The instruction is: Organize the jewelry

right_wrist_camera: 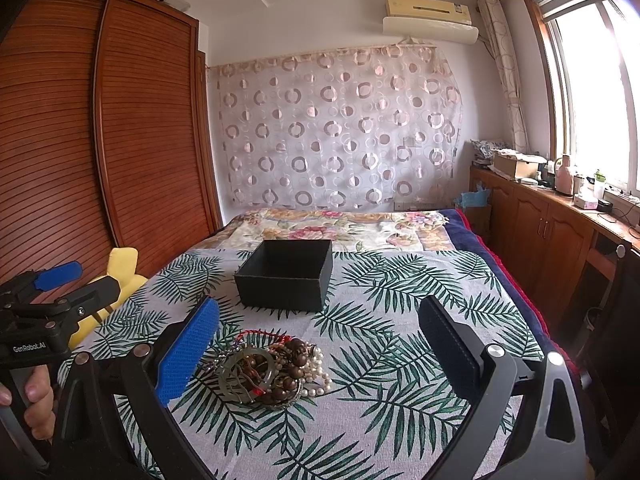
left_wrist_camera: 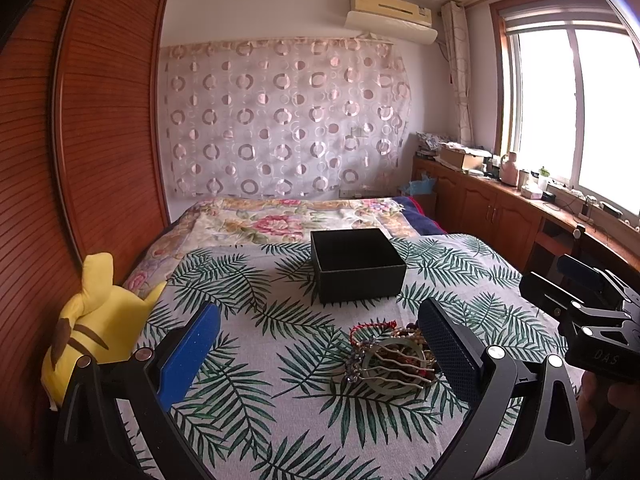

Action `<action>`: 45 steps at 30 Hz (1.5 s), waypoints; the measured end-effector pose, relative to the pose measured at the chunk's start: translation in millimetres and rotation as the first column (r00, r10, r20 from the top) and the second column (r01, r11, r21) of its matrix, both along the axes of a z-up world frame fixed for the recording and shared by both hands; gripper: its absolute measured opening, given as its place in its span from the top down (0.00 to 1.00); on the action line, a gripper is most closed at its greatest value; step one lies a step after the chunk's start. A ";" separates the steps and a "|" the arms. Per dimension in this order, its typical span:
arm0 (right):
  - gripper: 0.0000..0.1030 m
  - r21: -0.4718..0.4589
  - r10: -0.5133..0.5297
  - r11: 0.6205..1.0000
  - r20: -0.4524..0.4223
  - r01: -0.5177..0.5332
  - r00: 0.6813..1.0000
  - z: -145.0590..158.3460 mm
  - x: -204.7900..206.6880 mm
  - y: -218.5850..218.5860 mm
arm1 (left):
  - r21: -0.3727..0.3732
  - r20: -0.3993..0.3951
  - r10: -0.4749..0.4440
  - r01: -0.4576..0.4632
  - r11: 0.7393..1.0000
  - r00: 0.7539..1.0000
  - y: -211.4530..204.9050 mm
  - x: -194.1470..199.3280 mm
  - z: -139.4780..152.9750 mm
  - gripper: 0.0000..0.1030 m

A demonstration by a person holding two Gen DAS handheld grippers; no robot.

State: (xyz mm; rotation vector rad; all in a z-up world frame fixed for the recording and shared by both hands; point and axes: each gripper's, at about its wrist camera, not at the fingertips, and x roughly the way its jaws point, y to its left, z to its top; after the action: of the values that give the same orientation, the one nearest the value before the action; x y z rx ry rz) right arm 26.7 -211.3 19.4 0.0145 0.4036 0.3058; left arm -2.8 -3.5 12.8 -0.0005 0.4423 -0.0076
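While both hand-held grippers are hovering over the bed (left_wrist_camera: 240,360), nothing is being gripped. Going left to right: a yellow plush toy (left_wrist_camera: 96,320) is lying at the bed's left edge against the wooden wardrobe (left_wrist_camera: 92,120). The left hand-held gripper (left_wrist_camera: 320,344) is sitting with fingers spread wide, empty, and the jewelry pile (left_wrist_camera: 390,354) is lying on the leaf-print cloth just inside its right finger (left_wrist_camera: 448,344). An open black box (left_wrist_camera: 356,268) is sitting behind the pile, apart from it, looking empty from this angle. The right hand-held gripper (right_wrist_camera: 320,344) is also spread wide and empty; in its own view the pile (right_wrist_camera: 272,372) is lying near its left finger (right_wrist_camera: 188,348): beads, pearls, a bangle, red cord, all tangled together. A window and cabinets are running along the right wall.
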 end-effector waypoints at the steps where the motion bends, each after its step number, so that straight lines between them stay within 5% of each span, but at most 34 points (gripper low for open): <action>1: 0.02 0.000 0.000 1.000 0.000 0.000 1.000 0.0 0.0 0.1 | 0.000 0.000 0.000 0.000 1.000 1.000 -0.6 0.2 0.9 0.07; 24: 0.02 -0.005 0.009 1.000 -0.025 -0.009 1.000 -4.6 -2.2 1.3 | -0.015 -0.027 -0.014 0.014 1.000 1.000 -1.5 -6.6 9.7 0.07; 39: 0.02 -0.010 0.076 0.997 -0.110 -0.077 0.991 -48.8 27.2 -1.4 | -0.090 -0.159 -0.093 0.079 0.993 0.983 15.4 23.7 -48.8 0.07; 43: 0.10 -0.032 0.109 0.993 -0.158 -0.115 0.981 -68.4 40.0 1.8 | -0.132 -0.211 -0.132 0.105 0.986 0.969 20.0 36.5 -64.6 0.07; 45: 0.12 -0.047 0.129 0.989 -0.195 -0.141 0.972 -77.5 46.5 4.3 | -0.152 -0.241 -0.164 0.129 0.980 0.957 19.8 44.0 -73.1 0.16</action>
State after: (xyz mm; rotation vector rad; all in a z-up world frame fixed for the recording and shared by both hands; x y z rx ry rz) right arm 73.2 -207.1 -58.0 -0.0436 0.6064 0.4285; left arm 41.2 16.3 -60.3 -0.1032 0.6959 -0.1862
